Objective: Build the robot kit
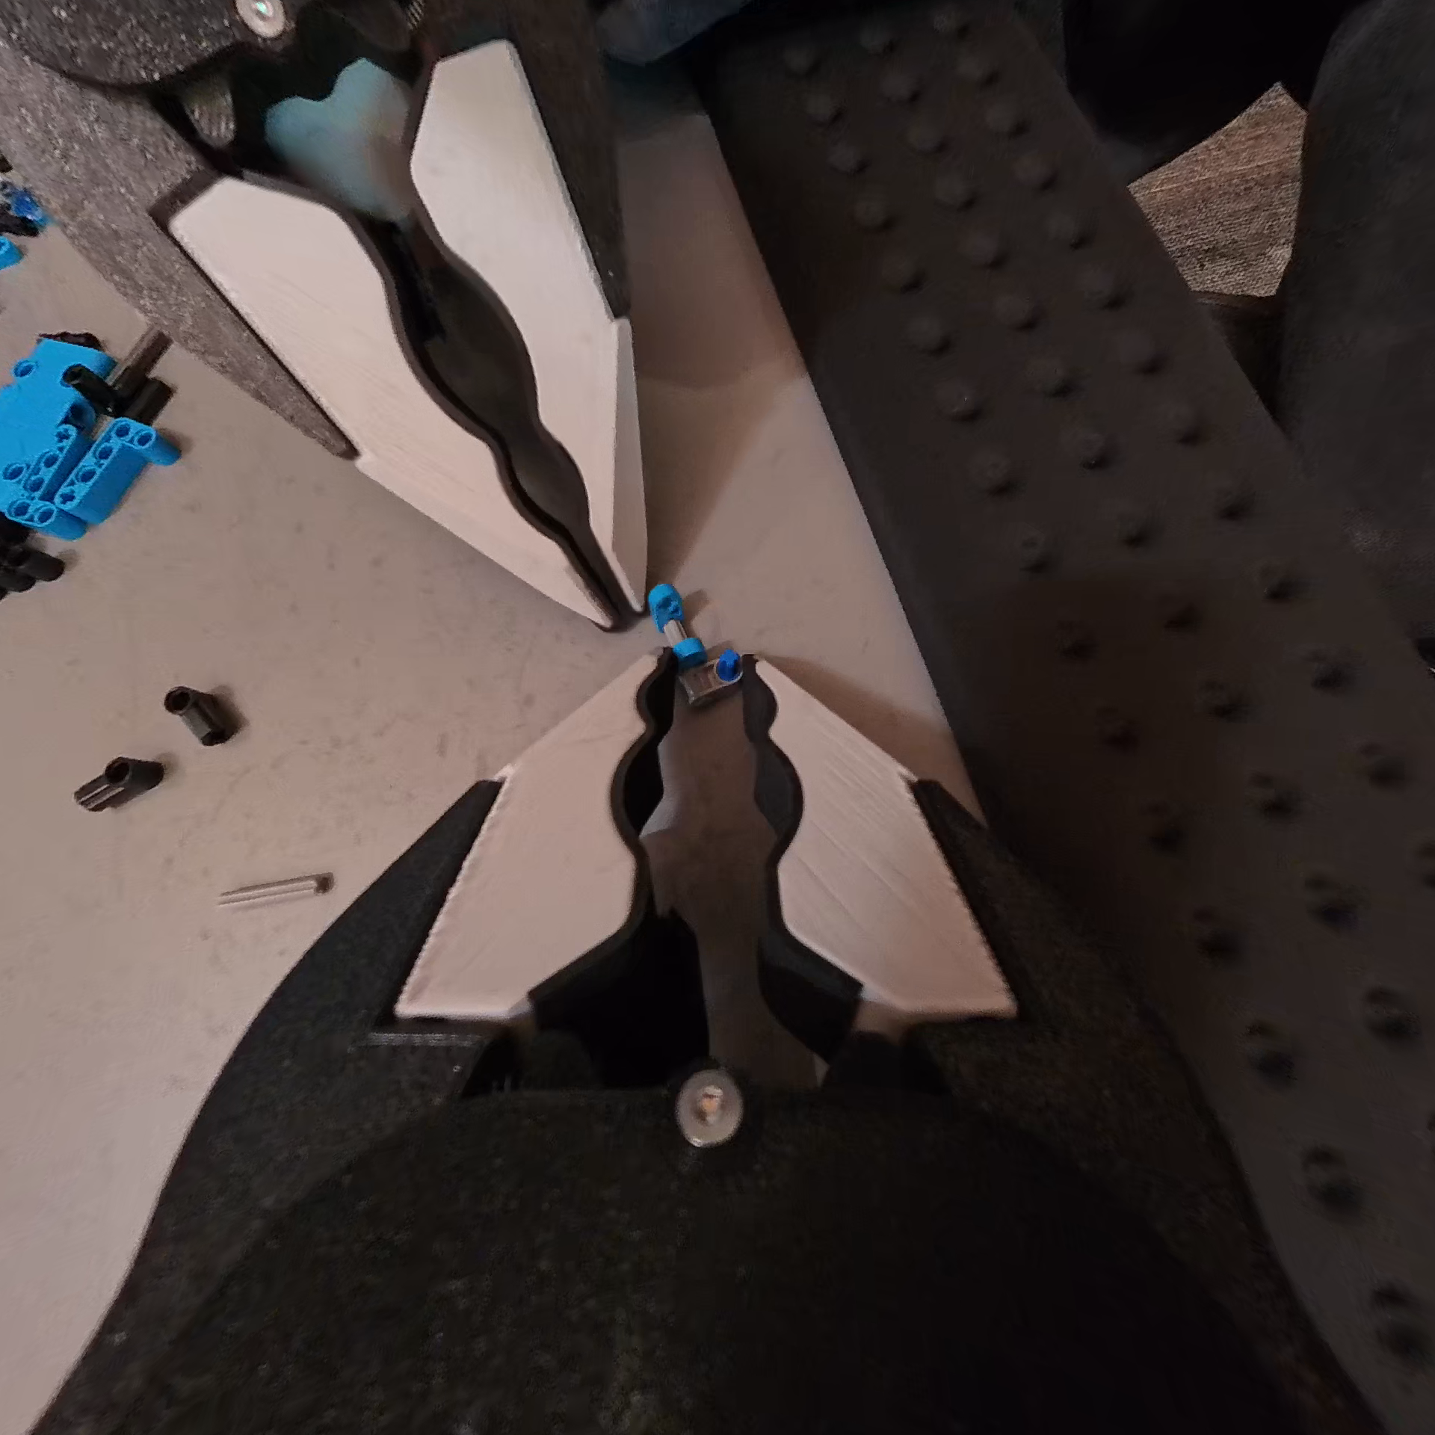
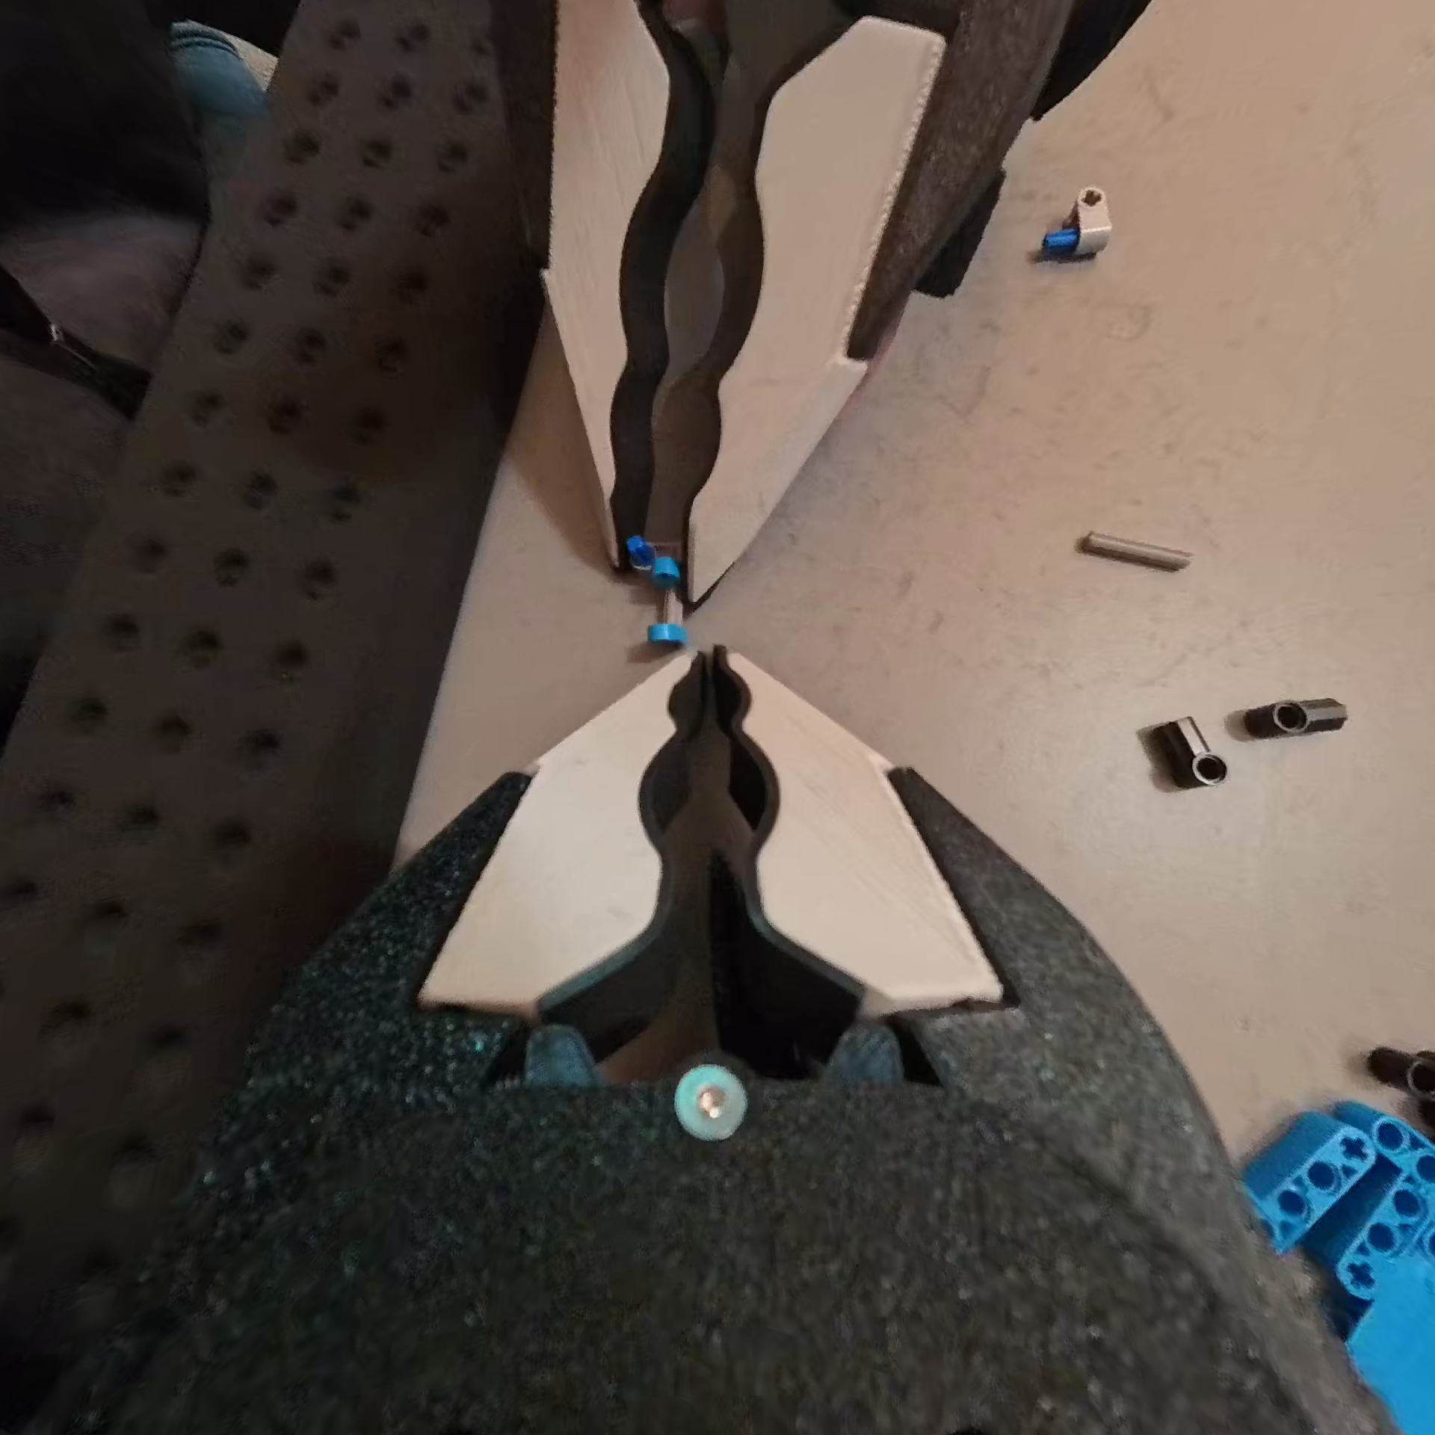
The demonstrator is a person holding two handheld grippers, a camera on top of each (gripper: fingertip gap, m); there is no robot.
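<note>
My left gripper is shut on a small grey connector with a dark blue pin in it. A short grey axle with two light blue bushes sticks out of the connector, away from the left gripper. The right wrist view shows the same small assembly at the left gripper's tips. My right gripper is shut with nothing between its pads. Its tips sit just beside the outer blue bush. It enters the left wrist view from the upper left.
A black dotted mat borders the beige table. Blue beams, black sleeves, a grey axle and a grey connector with a blue pin lie loose. Only a small space, under 4 cm, lies between the two pairs of fingers.
</note>
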